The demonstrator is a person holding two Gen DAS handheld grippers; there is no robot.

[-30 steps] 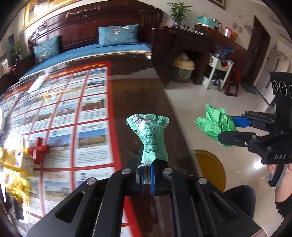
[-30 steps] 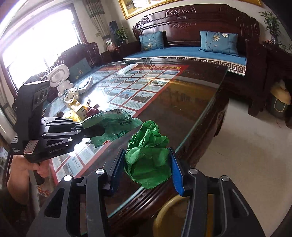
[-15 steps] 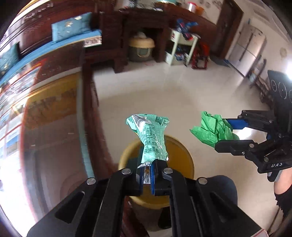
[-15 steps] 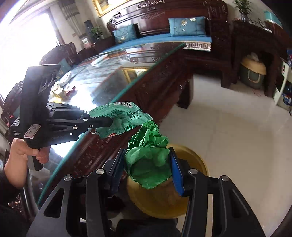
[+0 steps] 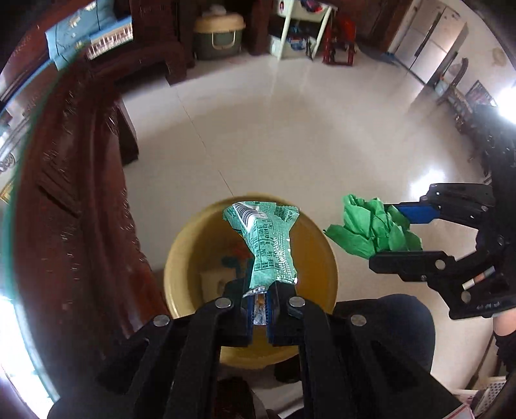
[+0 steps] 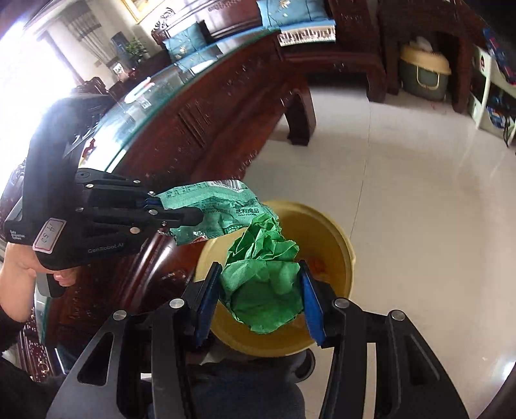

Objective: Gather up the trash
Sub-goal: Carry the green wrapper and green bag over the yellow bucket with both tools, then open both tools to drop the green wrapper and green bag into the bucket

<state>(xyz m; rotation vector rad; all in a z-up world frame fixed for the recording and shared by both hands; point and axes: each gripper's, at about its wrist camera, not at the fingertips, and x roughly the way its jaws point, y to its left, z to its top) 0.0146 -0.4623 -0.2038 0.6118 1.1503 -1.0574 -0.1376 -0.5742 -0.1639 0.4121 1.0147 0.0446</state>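
My left gripper [image 5: 259, 309] is shut on the end of a green printed snack wrapper [image 5: 269, 245], which hangs directly over a round yellow bin [image 5: 183, 258] on the floor. My right gripper [image 6: 258, 298] is shut on a crumpled green paper wad [image 6: 262, 277], also above the yellow bin [image 6: 338, 238]. In the left wrist view the right gripper [image 5: 390, 235] holds the paper wad [image 5: 371, 230] just right of the bin's rim. In the right wrist view the left gripper [image 6: 167, 216] holds the wrapper [image 6: 216, 212] over the bin's left edge. Some trash lies inside the bin.
A dark carved wooden table [image 6: 200, 122] with a glass top stands left of the bin. Pale tiled floor [image 5: 290, 135] spreads beyond. A wooden sofa with blue cushions [image 6: 290, 19], a pet carrier [image 5: 219, 35] and a white shelf [image 5: 300, 29] stand far off. The person's knee [image 5: 387, 325] is beside the bin.
Both grippers have swung off the table top and down over the yellow bin, each still holding its trash. The bin now fills more of both views.
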